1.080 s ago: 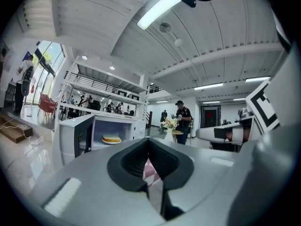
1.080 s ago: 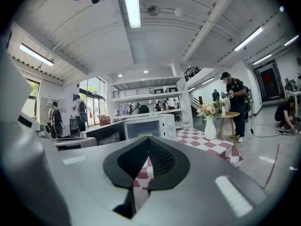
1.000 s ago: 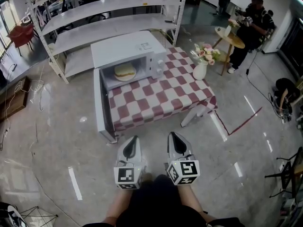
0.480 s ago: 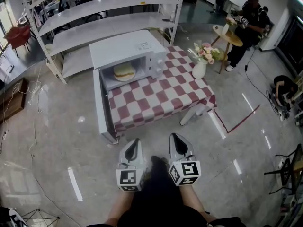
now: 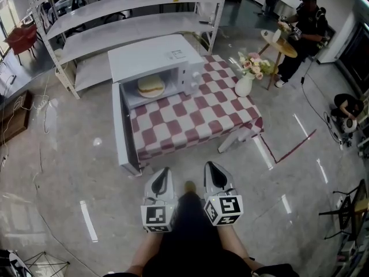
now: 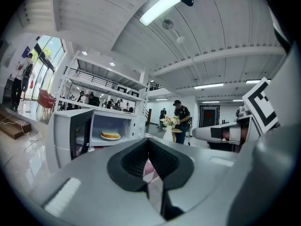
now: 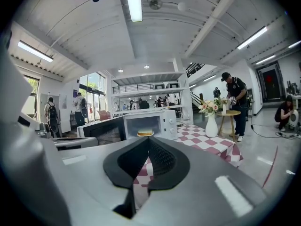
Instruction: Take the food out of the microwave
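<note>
A white microwave (image 5: 151,59) stands on the far left corner of a red-and-white checked table (image 5: 196,117), its door (image 5: 119,128) swung wide open to the left. Inside sits a plate with a round bun-like food (image 5: 151,86), also visible as the food (image 6: 110,135) and the food (image 7: 145,133). My left gripper (image 5: 161,179) and right gripper (image 5: 215,176) hang side by side over the floor, well short of the table's near edge. Both are shut with nothing between their jaws.
A white vase of flowers (image 5: 244,85) stands on the table's right corner. Grey shelving (image 5: 127,22) runs behind the microwave. A person sits at a small round table (image 5: 281,44) at the back right. Cables lie on the glossy floor at left.
The view has shifted slightly; the table and microwave sit a touch nearer and leftward. Both grippers keep their pose and stay shut.
</note>
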`<state>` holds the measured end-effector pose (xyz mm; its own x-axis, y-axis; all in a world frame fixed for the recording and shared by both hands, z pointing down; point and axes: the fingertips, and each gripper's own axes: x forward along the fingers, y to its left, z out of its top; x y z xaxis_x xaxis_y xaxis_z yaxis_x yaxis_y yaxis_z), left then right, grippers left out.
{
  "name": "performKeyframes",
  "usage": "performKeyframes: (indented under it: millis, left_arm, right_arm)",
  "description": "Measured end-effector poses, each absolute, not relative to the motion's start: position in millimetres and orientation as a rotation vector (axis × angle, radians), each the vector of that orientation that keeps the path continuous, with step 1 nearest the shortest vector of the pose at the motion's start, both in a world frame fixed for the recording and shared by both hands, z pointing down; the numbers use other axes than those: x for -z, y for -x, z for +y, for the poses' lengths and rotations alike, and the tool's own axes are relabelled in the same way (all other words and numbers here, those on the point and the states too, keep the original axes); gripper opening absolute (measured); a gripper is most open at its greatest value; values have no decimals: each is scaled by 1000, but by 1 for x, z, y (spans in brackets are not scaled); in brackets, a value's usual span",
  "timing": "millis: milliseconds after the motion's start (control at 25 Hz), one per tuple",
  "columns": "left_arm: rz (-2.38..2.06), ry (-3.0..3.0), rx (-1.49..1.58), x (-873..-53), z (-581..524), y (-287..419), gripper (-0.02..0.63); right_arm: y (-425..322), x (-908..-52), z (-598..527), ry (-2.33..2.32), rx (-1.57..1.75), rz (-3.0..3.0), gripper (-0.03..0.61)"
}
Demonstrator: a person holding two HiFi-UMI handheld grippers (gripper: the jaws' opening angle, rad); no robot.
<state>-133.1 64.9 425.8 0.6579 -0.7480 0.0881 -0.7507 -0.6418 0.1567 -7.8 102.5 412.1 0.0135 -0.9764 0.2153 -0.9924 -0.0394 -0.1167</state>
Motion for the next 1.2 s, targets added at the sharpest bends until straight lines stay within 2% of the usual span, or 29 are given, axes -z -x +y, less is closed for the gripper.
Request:
performKeyframes:
  millis: [1200]
  left_arm:
    - [-1357, -2646, -58, -424, -46, 73, 9]
  right_arm:
    - [-56, -412, -17, -2079, -396, -2235, 0]
